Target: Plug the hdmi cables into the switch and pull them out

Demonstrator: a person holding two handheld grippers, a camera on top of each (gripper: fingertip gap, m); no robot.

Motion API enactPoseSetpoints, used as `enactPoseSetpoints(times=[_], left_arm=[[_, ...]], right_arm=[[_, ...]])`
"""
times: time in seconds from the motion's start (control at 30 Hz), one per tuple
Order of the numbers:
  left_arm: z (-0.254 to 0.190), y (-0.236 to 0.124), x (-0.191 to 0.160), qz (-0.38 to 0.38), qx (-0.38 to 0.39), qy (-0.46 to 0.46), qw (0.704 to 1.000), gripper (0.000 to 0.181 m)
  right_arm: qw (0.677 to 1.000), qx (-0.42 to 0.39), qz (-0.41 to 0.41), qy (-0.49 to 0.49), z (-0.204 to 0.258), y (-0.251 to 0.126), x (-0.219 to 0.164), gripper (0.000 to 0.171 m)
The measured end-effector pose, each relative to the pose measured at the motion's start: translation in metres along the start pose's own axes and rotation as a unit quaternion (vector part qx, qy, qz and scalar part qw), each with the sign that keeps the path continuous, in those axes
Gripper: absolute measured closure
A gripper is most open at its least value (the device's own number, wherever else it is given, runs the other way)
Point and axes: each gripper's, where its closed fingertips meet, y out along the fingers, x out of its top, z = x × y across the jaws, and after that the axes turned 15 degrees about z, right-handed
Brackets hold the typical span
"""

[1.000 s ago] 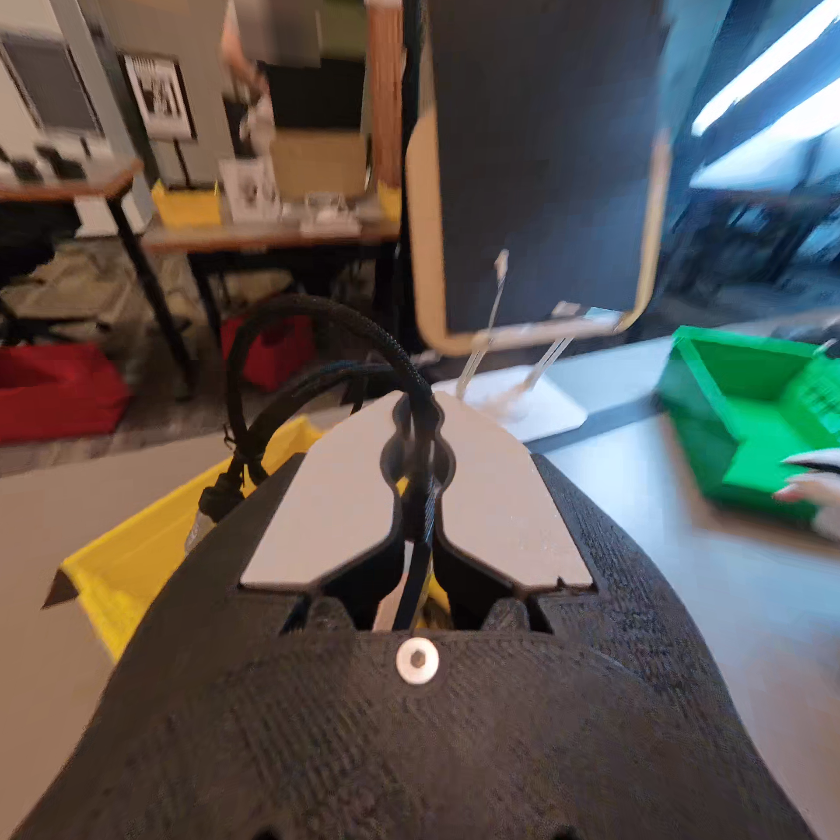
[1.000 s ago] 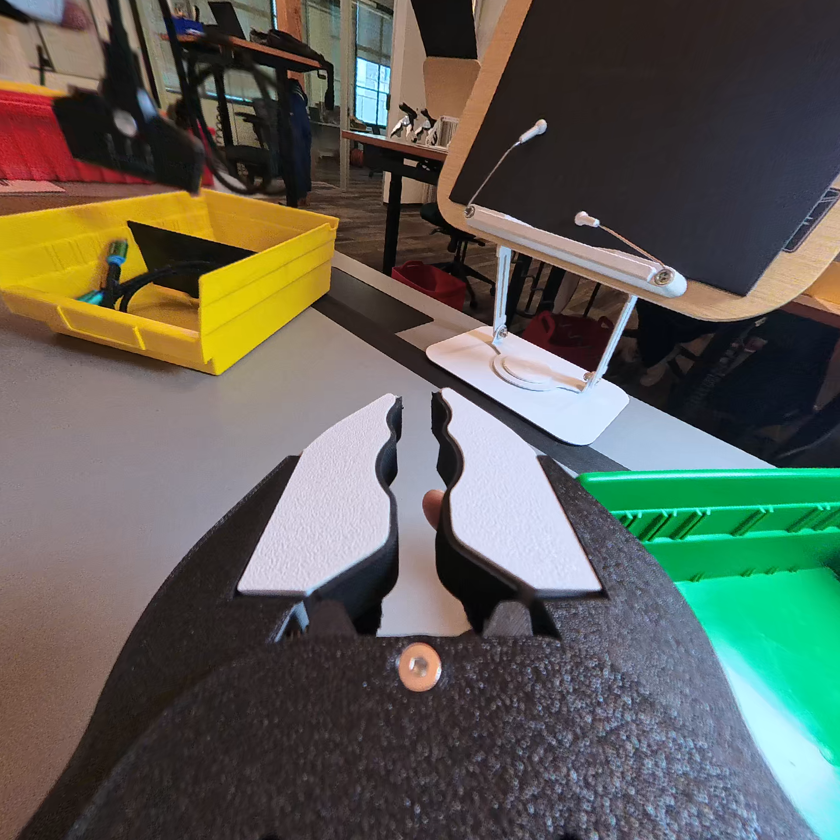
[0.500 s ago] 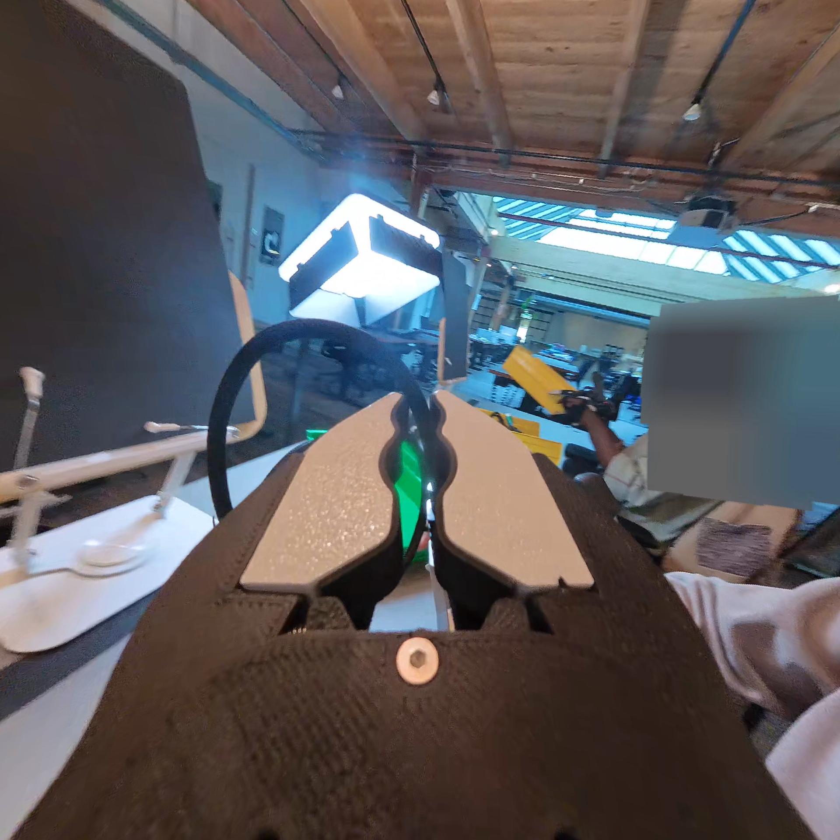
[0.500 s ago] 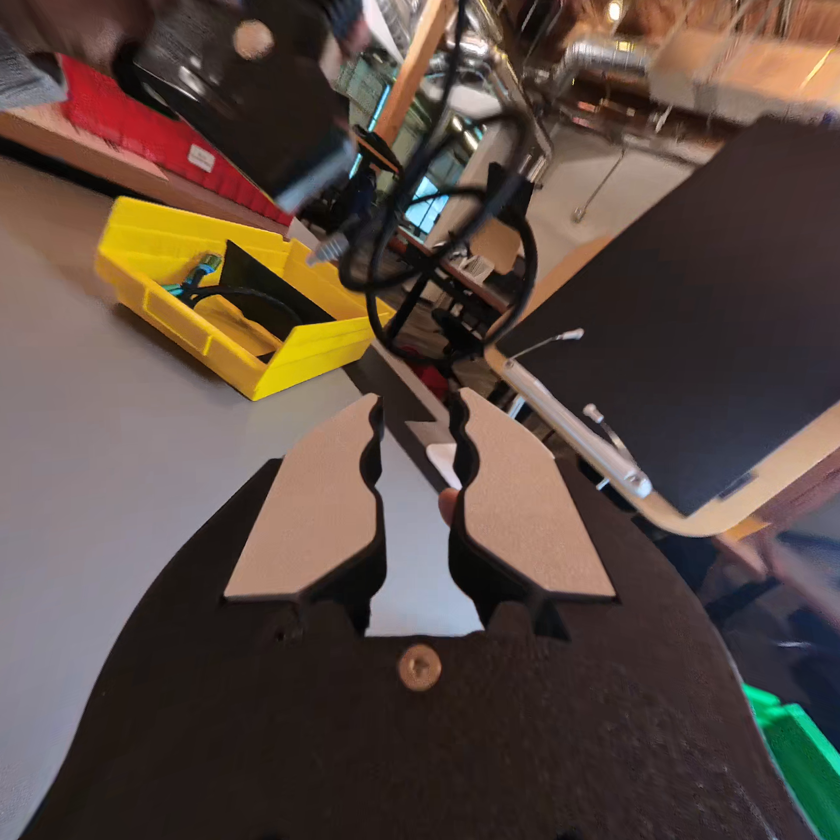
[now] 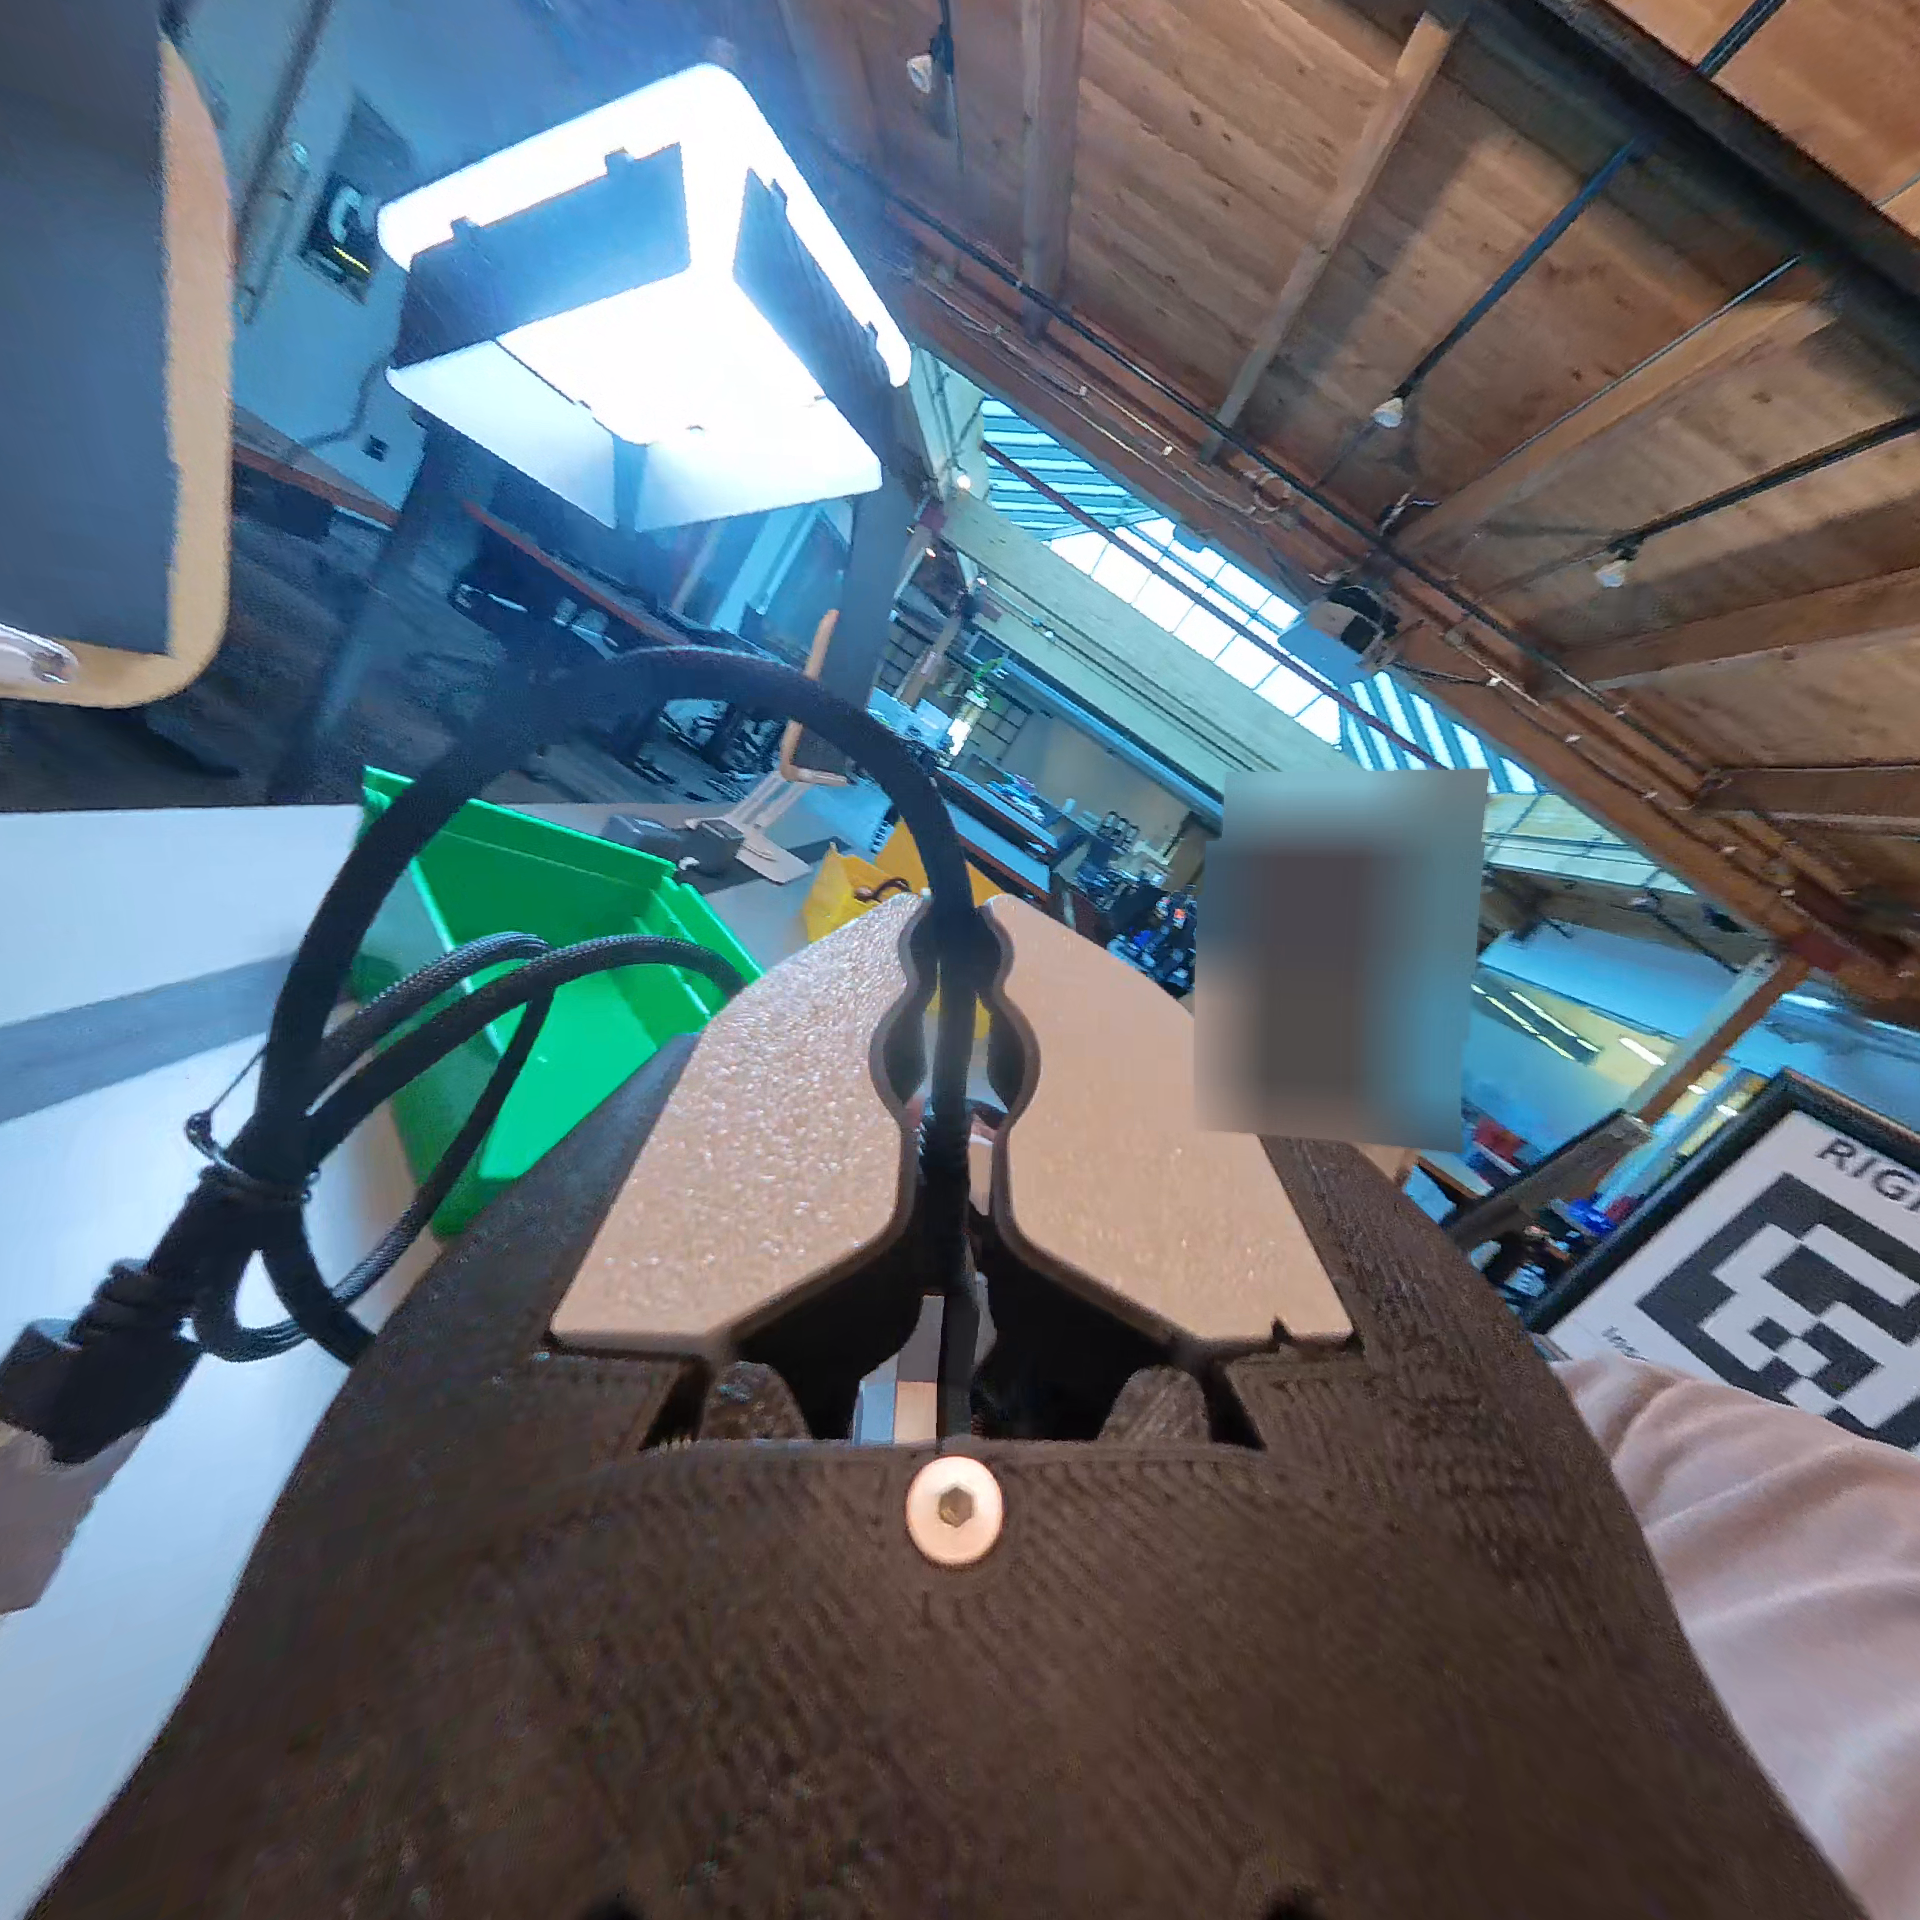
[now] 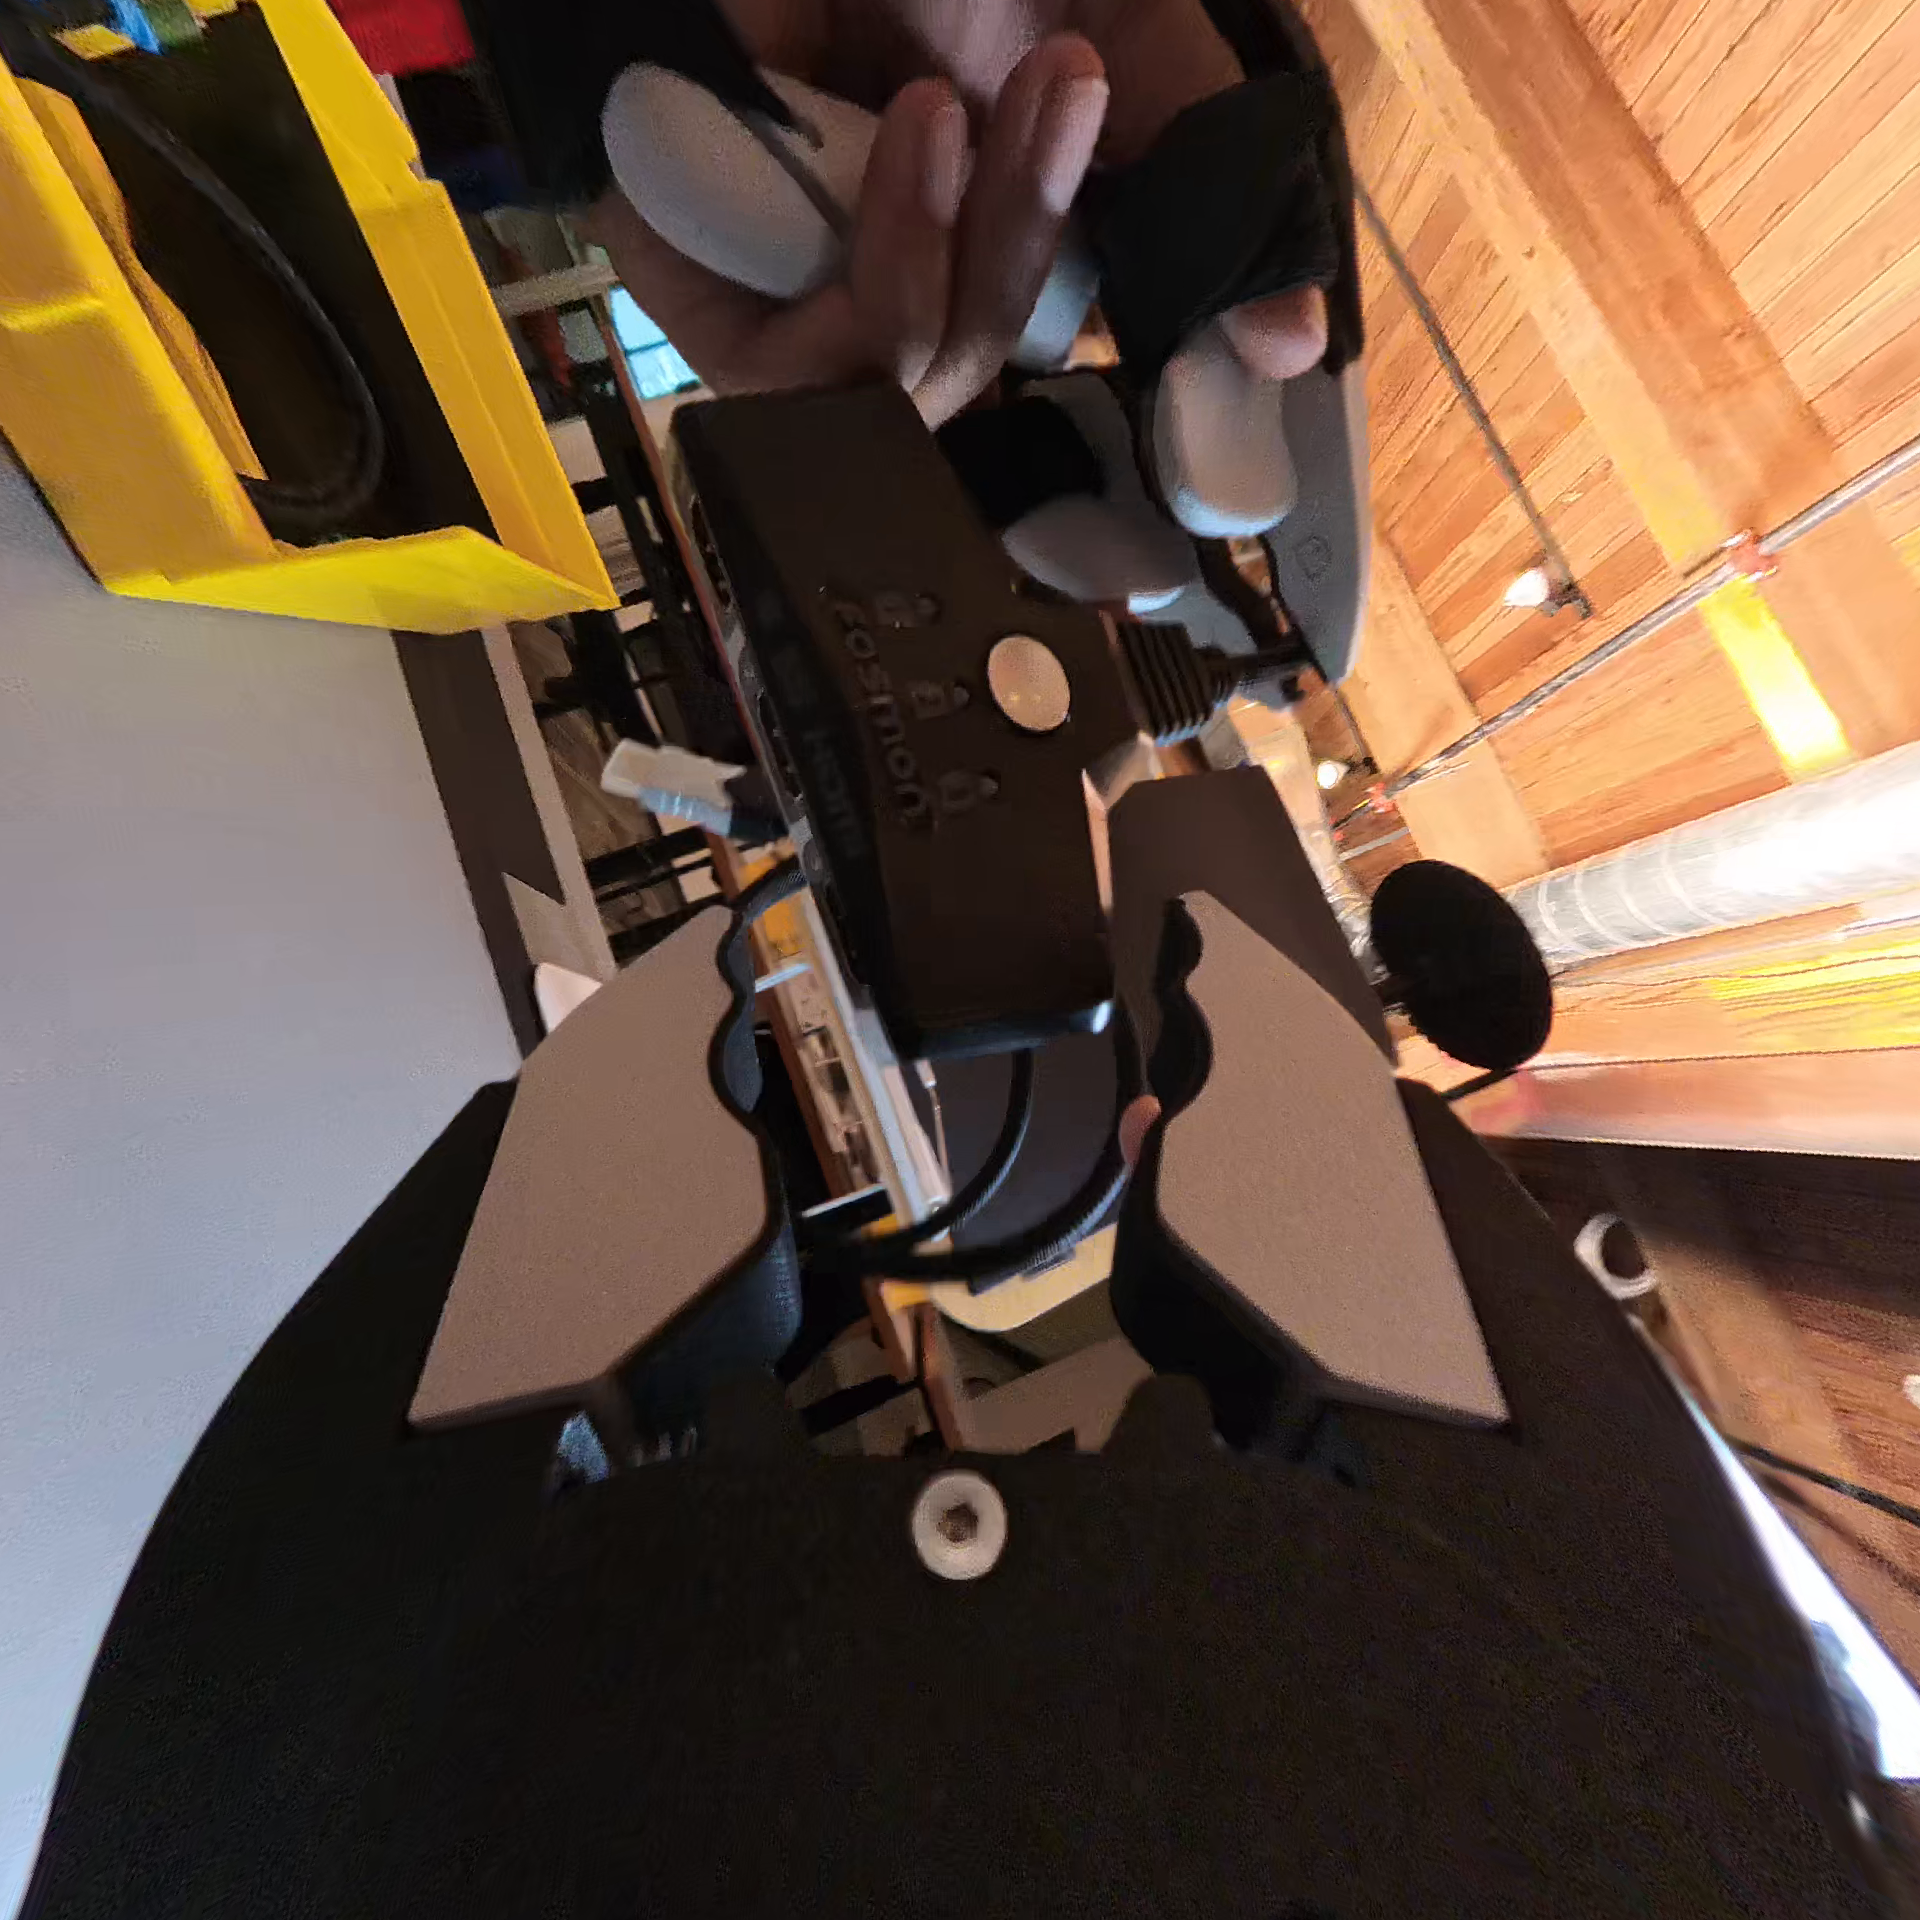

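My left gripper (image 5: 954, 914) is shut on a black braided cable (image 5: 343, 914). The cable loops out to the left and ends at the black switch box (image 5: 78, 1371), which hangs at the lower left of the left wrist view. In the right wrist view the switch (image 6: 914, 748), with a round silver button, hangs in the air. Its lower end sits between the spread fingers of my right gripper (image 6: 956, 914), which is open and does not touch it. Thin black cable loops (image 6: 987, 1216) lie in the gap behind it.
A hand (image 6: 935, 208) holds the other gripper just above the switch. A yellow bin (image 6: 447, 343) with a black cable stands on the grey table (image 6: 208, 935). A green bin (image 5: 540, 914) stands beyond the cable loop. A sleeve (image 5: 1766, 1558) is at the right.
The left gripper has swung right and tilted up, carrying the cable and switch away from the yellow bin. The right gripper has rolled, tilted up and opened wider, with the switch now between its fingers.
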Motion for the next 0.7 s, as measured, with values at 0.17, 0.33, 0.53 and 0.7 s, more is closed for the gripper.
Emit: enactPoseSetpoints(times=[0.17,0.33,0.53,0.7], left_arm=[[0.006,0.013,-0.01,0.006,-0.015,-0.035,0.999,0.174],[0.028,0.006,-0.011,0.0,0.016,-0.054,0.998,0.17],[0.031,0.009,-0.032,0.101,0.056,0.021,0.993,0.14],[0.005,-0.014,-0.019,0.119,0.121,0.178,0.969,0.142]], right_arm=[[0.998,-0.029,-0.044,-0.033,-0.007,-0.013,0.019,0.116],[0.999,0.004,-0.053,-0.002,-0.022,-0.02,0.022,0.136],[0.987,0.1,-0.041,0.118,-0.061,-0.018,0.013,0.149],[0.949,0.183,-0.045,0.253,-0.081,-0.012,0.003,0.149]])
